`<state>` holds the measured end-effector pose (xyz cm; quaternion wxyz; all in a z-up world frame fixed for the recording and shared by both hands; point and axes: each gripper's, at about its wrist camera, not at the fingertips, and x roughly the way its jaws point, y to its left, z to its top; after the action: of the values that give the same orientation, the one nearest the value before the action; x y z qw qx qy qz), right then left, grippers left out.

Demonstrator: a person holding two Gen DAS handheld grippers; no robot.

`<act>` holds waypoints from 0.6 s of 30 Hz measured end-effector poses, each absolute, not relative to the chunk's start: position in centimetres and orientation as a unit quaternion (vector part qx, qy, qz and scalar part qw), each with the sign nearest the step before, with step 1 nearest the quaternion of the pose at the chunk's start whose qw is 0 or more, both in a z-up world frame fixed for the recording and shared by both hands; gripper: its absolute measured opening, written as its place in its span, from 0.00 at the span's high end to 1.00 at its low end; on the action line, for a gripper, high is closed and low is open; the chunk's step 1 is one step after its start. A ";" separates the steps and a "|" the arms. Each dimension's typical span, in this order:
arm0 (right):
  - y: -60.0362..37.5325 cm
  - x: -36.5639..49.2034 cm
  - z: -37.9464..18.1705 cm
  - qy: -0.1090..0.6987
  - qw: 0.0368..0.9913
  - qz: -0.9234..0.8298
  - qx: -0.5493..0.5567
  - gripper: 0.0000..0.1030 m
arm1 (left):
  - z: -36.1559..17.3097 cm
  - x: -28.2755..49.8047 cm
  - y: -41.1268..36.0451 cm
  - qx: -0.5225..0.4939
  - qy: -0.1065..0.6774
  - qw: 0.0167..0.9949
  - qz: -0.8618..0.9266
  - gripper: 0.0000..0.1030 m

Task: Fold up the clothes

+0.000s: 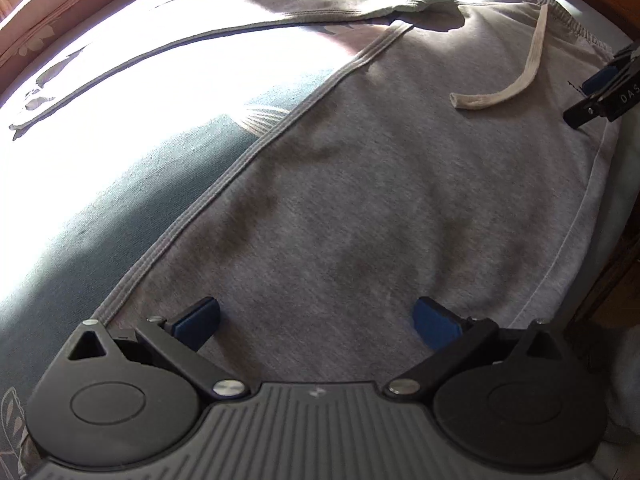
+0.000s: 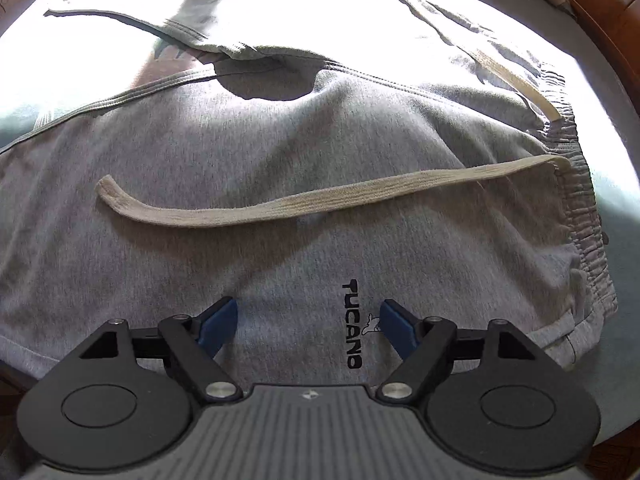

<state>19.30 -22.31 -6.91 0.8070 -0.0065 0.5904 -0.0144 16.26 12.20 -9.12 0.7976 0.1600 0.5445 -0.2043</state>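
Nearest the lens in both wrist views are the tongs themselves, pointing steeply down at grey fabric. The left tongs [image 1: 316, 322] stand wide apart with nothing between the blue pads, hovering over the leg of the grey sweatpants [image 1: 360, 200]. The right tongs [image 2: 308, 324] are likewise spread with nothing gripped; the black "TUCANO" print [image 2: 352, 324] shows between their fingers on the cloth below. In the left wrist view the right tongs [image 1: 608, 88] also show at the far right edge, at the side hem of the garment.

Largest in the scene is the bed [image 1: 100, 208], covered in a blue-grey sheet, half in hard sunlight. The sweatpants [image 2: 280, 152] lie spread flat on it, one leg under the tongs and the other leg [image 1: 168, 28] stretched away into the bright patch. The gathered elastic waistband [image 2: 576, 208] sits at the right of the right wrist view. A cream drawstring [image 2: 320, 200] lies loose across the cloth, its free end curled; its other end [image 2: 512, 76] trails along the waistband
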 end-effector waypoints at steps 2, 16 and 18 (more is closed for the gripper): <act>-22.3 19.0 -7.3 0.595 0.803 -0.024 0.008 0.05 | -9.2 16.4 14.7 0.127 0.569 0.796 -0.160 0.00; -21.5 18.1 -7.7 0.589 0.808 -0.018 -0.004 0.00 | -7.8 21.1 9.1 -0.006 0.532 0.813 -0.237 0.02; -21.4 18.1 -7.7 0.588 0.808 -0.019 -0.004 0.00 | -8.7 22.5 8.4 -0.007 0.534 0.816 -0.222 0.02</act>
<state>18.11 -21.43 -7.72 0.8083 -0.0040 0.5885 -0.0186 22.53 8.44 -8.72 0.8159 -0.0065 0.5337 -0.2223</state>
